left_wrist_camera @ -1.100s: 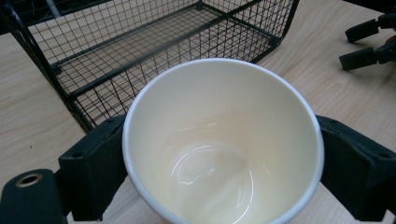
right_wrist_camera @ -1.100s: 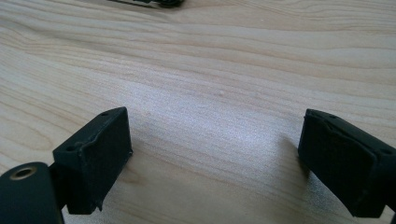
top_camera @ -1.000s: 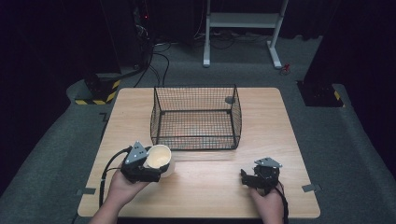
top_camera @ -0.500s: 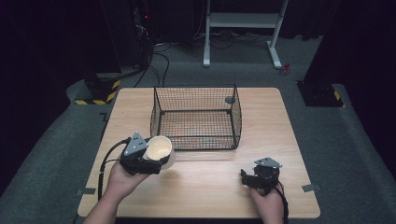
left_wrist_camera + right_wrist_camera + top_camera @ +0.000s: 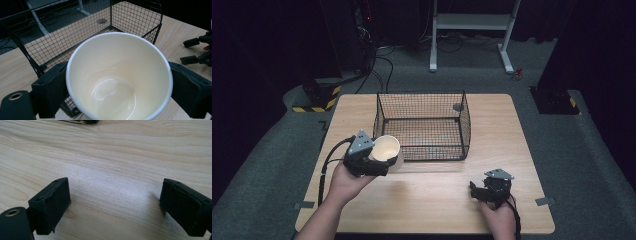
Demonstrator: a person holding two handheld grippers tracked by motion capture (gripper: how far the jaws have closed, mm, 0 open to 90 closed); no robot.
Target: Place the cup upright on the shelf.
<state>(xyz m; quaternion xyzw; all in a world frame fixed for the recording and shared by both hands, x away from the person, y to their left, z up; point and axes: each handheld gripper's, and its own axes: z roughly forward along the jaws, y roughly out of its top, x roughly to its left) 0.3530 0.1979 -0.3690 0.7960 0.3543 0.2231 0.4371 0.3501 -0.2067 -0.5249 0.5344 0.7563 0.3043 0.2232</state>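
A cream paper cup (image 5: 385,148) (image 5: 120,77) is clamped between the jaws of my left gripper (image 5: 379,159) (image 5: 120,92), held above the table with its empty mouth facing the camera. It hangs just before the near left corner of the black wire basket (image 5: 422,125) (image 5: 75,32). My right gripper (image 5: 475,191) (image 5: 117,205) rests low over the bare wooden table (image 5: 432,200) (image 5: 112,157) near the front right, jaws spread wide with nothing between them. The right gripper's black fingers (image 5: 192,51) appear at the right of the left gripper view.
The basket stands in the table's middle, open at the top and empty apart from a small dark round mark (image 5: 457,106) at its far right corner. A white stand (image 5: 472,30), cables and dark equipment lie on the floor beyond the table.
My left gripper has carried the cup up and forward, closer to the basket's near left corner. The right gripper has stayed where it was.
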